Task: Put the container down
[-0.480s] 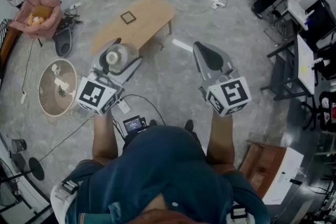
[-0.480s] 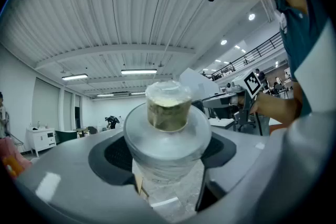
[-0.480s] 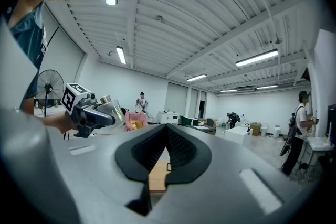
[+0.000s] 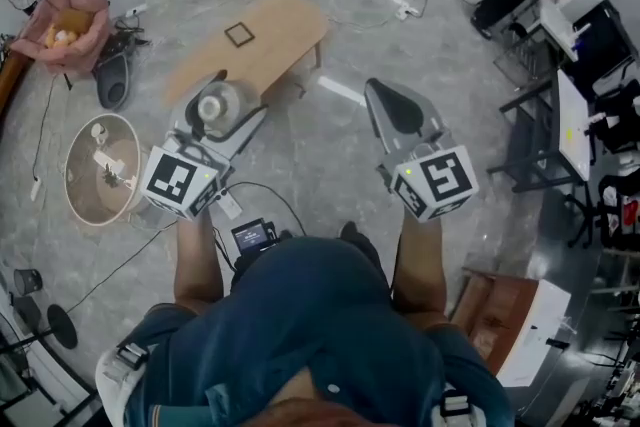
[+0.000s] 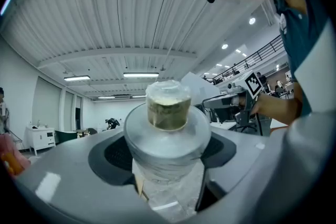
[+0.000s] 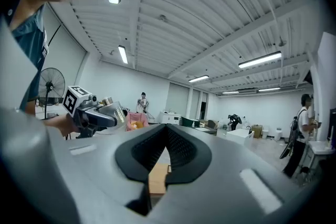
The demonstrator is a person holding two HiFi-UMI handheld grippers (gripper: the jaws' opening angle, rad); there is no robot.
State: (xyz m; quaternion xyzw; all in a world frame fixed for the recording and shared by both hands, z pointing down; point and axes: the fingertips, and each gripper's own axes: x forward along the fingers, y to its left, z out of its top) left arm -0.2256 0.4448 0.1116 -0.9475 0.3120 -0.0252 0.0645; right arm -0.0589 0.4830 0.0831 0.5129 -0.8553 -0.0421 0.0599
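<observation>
Clear container (image 5: 168, 107), olive inside, pale grey lid (image 5: 157, 141); tan table (image 4: 285, 30) (black square outline on top).

1. The right gripper (image 6: 167, 131) has its jaws pressed together, nothing between them (a sliver of tan wooden surface (image 6: 156, 180) shows below).
2. To the left, the left gripper (image 6: 107, 113) carries a container (image 6: 108, 102).
3. A fan (image 6: 51, 86) stands farther left.

Container (image 5: 168, 107) in left claw (image 4: 228, 100), right claw (image 4: 380, 93) beside it, table (image 4: 270, 35) beyond, fan (image 4: 100, 170) on floor (image 4: 330, 150) left
</observation>
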